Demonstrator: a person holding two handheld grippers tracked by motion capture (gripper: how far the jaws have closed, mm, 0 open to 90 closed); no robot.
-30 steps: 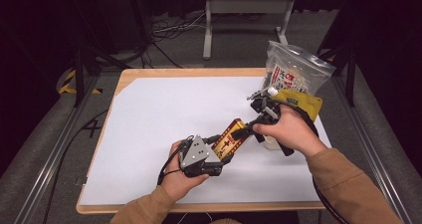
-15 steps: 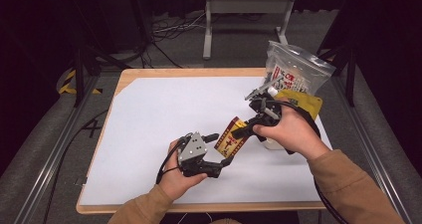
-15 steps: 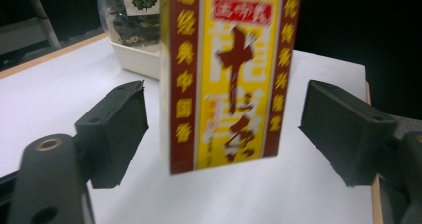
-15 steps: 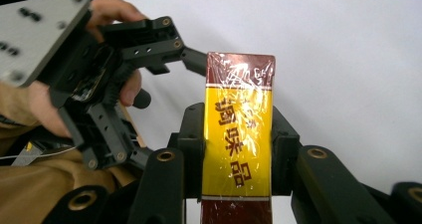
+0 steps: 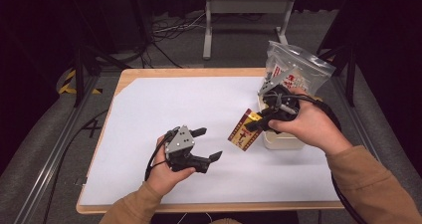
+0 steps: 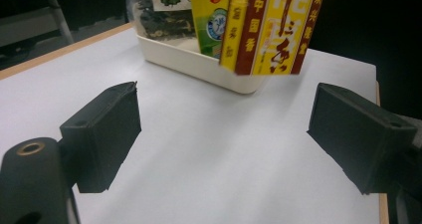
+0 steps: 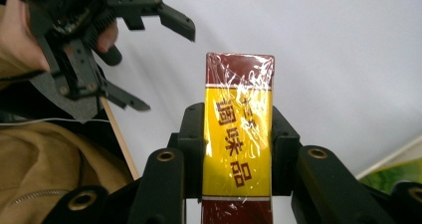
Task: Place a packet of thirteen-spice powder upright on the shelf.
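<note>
Left tool (image 5: 209,144): near-left of centre over the white worktop (image 5: 149,114), jaws wide and just been opening, nothing between them. Red-and-yellow packet (image 5: 244,133): right of centre, raised off the worktop, clamped at one end by the right tool (image 5: 256,126). Cream tray (image 5: 281,140): right edge, just beside the packet. Clear bag (image 5: 298,72): far right, standing in the tray.

In the right gripper view the red-and-yellow packet (image 7: 238,134) runs off the bottom edge, and the right gripper (image 7: 238,149) covers both its long sides. In the left gripper view the same packet is cut off at the top, so its print cannot be read whole. The cream tub (image 6: 199,64) behind it loses its far end past the frame. The bag's (image 5: 293,69) label is too small to read in the high view.
</note>
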